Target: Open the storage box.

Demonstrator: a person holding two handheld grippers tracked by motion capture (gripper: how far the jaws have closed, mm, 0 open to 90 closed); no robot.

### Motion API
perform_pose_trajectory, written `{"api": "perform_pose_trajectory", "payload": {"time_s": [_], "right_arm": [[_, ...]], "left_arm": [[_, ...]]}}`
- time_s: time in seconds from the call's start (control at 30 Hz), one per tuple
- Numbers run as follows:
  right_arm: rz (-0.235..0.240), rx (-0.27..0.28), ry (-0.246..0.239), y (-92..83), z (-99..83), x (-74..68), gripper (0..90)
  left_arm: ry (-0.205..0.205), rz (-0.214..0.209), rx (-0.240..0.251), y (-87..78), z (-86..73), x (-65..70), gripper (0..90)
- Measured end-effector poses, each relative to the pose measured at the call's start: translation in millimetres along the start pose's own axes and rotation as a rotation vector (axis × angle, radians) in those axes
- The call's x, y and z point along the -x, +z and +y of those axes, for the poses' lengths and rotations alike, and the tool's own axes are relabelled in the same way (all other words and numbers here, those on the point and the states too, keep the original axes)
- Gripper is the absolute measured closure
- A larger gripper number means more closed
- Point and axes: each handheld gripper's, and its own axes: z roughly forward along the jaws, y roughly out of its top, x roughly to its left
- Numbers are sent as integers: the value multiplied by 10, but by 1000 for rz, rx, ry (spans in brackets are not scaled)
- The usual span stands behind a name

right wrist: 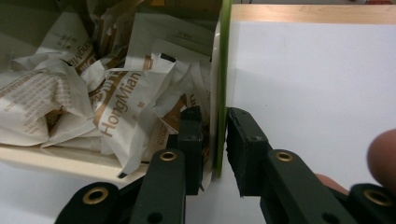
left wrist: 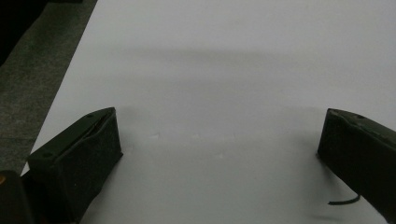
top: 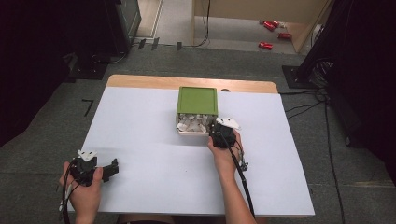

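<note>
Box (top: 196, 110): cream body under a green lid, lying on the table's (top: 140, 140) white sheet, toward the far edge and about midway across. Wooden table rim runs just behind the box. Grey carpet surrounds the table; black cables trail right of the box, and red items (top: 272, 32) sit on the floor well beyond it.

Contents: crumpled white-and-tan packets (right wrist: 112, 98), some printed "HongMian", fill the box's open near side, heaped against its right wall.

Right gripper (right wrist: 215, 140): at the box's near right corner. One jaw sits inside among the packets, the other outside on the sheet; the cream-and-green side wall stands between them. Jaws narrowed around that wall, the outer one just beside it; whether the pads press on it cannot be told. A fingertip shows at the lower right of the right gripper view.

Left gripper (top: 110, 169): well apart from the box, at the near left, held low over bare sheet. Jaws wide apart, nothing between them.
</note>
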Motion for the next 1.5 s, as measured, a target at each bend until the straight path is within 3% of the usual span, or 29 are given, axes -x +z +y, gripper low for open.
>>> {"api": "perform_pose_trajectory", "payload": {"time_s": [0.53, 1.2, 1.5], "right_arm": [[-9, -10, -6, -94, -19, -11, 792], [35, -52, -27, -351, -167, 4, 814], [65, 5, -28, -457, -105, -12, 805]], "left_arm": [[0, 0, 1, 0, -1, 0, 0], [0, 0, 0, 0, 0, 1, 0], [0, 1, 0, 0, 1, 1, 0]]}}
